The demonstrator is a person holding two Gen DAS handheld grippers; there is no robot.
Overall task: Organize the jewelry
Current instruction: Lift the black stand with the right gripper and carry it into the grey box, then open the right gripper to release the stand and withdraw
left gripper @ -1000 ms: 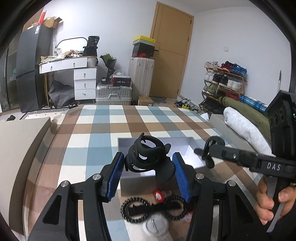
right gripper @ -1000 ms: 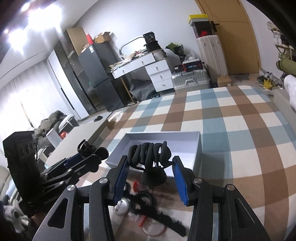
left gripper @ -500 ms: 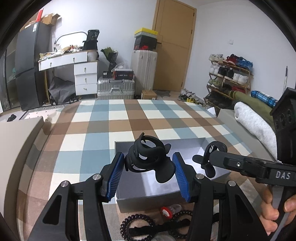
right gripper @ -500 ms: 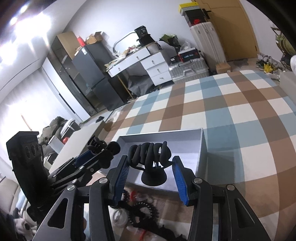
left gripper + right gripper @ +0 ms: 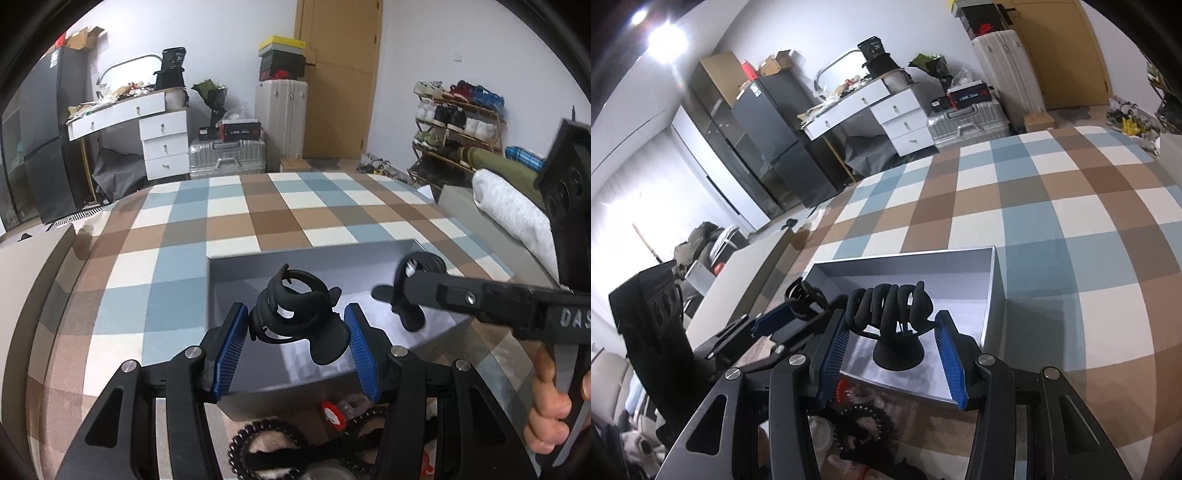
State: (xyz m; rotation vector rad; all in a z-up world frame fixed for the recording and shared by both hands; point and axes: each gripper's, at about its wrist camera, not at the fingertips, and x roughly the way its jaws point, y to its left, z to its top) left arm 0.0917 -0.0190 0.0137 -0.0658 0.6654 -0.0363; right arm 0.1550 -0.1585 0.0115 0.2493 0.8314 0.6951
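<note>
An open box (image 5: 369, 254) is set on the checked cloth (image 5: 177, 258). Two hand-shaped stands are held above it, one stand (image 5: 299, 321) left of the other stand (image 5: 406, 295). A beaded bracelet (image 5: 266, 439) is laid before the box's near wall.

A checked blue, brown and white cloth (image 5: 229, 221) covers the bench. Behind it stand a white dresser (image 5: 162, 144), a silver suitcase (image 5: 227, 157) lying flat, a white upright suitcase (image 5: 282, 122), a wooden door (image 5: 340, 74) and a shoe rack (image 5: 456, 114).
</note>
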